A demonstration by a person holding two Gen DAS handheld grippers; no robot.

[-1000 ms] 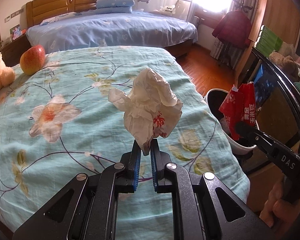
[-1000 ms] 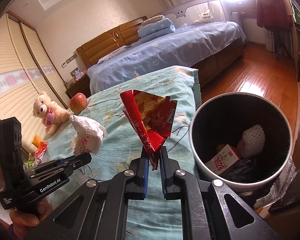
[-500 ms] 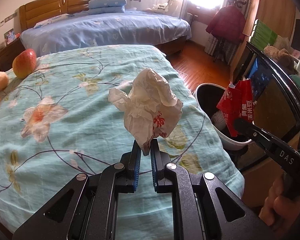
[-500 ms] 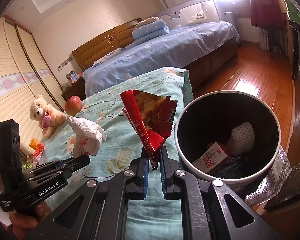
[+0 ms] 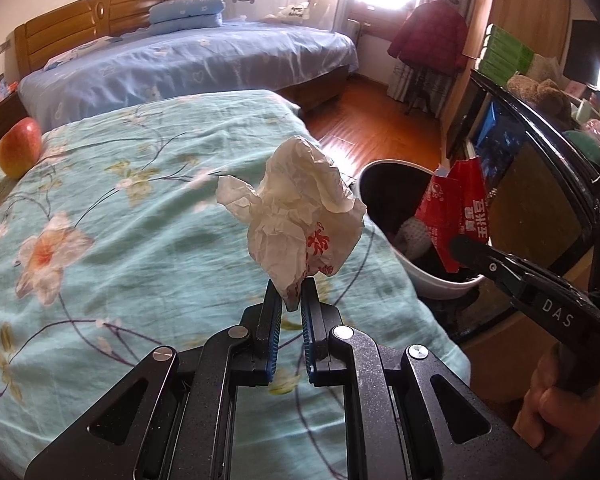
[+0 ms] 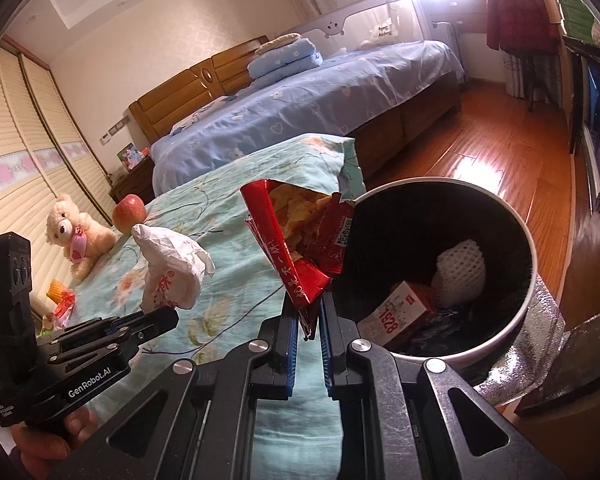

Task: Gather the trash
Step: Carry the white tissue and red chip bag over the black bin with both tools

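Note:
My left gripper is shut on a crumpled white paper wrapper with red print, held above the teal floral bed. My right gripper is shut on an open red snack bag, held at the near left rim of the round trash bin. The bin stands beside the bed's right edge and holds a red-and-white carton and a white foam net. The snack bag hangs over the bin in the left wrist view. The wrapper shows left of the right gripper.
A red apple and a teddy bear lie at the bed's far left, with small wrappers near them. A second blue bed stands behind. A TV cabinet is close on the bin's right. Wooden floor lies beyond.
Both grippers have moved right toward the bin with their loads. The snack bag now overlaps the bin's rim, and the bin looks larger and closer in both views.

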